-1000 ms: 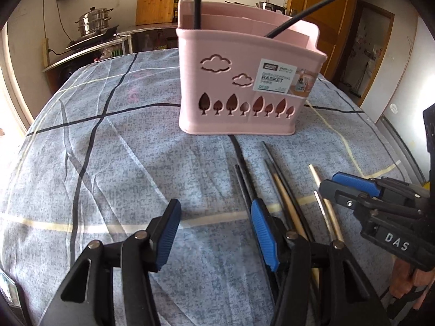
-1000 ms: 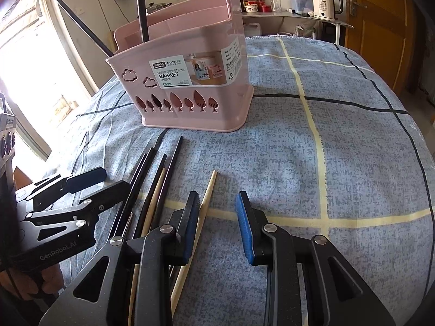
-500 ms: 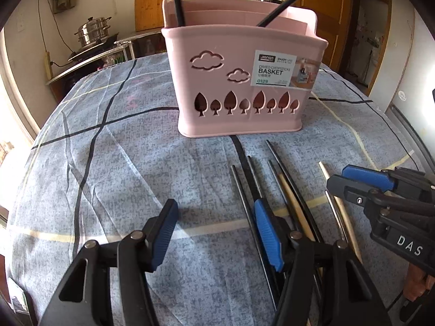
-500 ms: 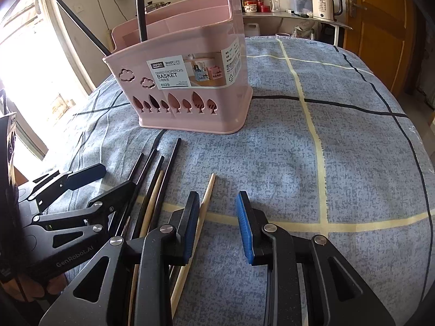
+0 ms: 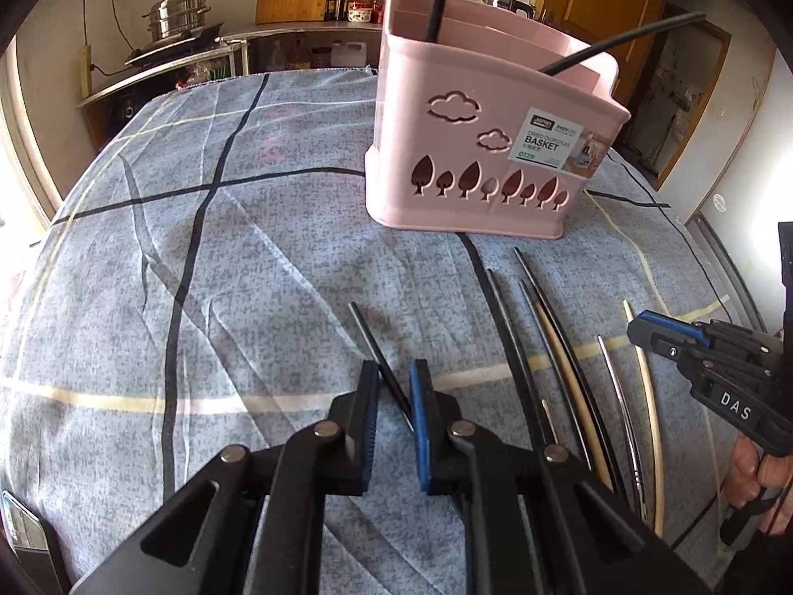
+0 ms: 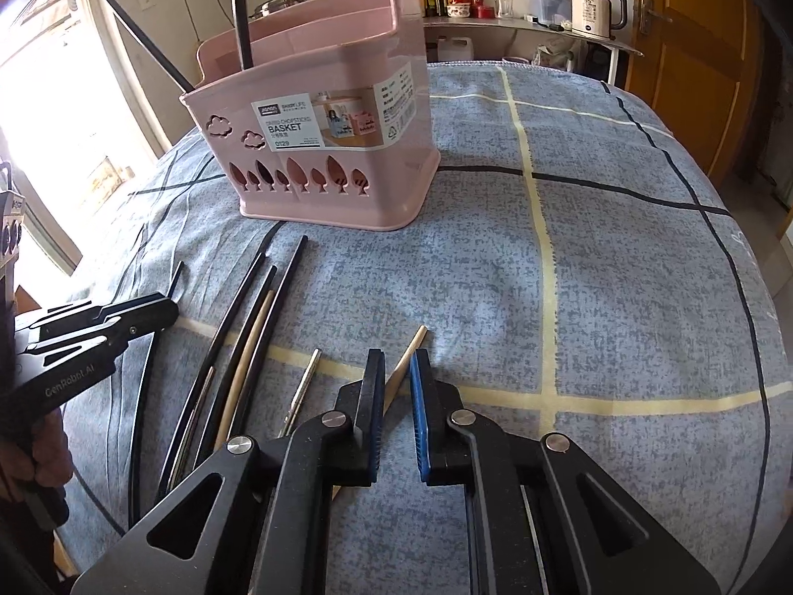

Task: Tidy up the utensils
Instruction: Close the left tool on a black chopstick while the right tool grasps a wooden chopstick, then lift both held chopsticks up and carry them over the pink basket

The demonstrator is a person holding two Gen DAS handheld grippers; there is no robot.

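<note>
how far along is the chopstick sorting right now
Done: two black chopsticks stand in the pink basket. In hand: the left claw has just closed on a black chopstick, the right claw on a wooden chopstick. Left: the loose chopsticks on the cloth.

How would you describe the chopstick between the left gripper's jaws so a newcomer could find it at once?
Start at the pink basket on the blue-grey checked cloth; before it lies a fan of chopsticks. Left of that fan is a thin black chopstick, between the jaws of the left gripper, which have just been closing on it. Unlike its bunched neighbours, it lies alone.
</note>
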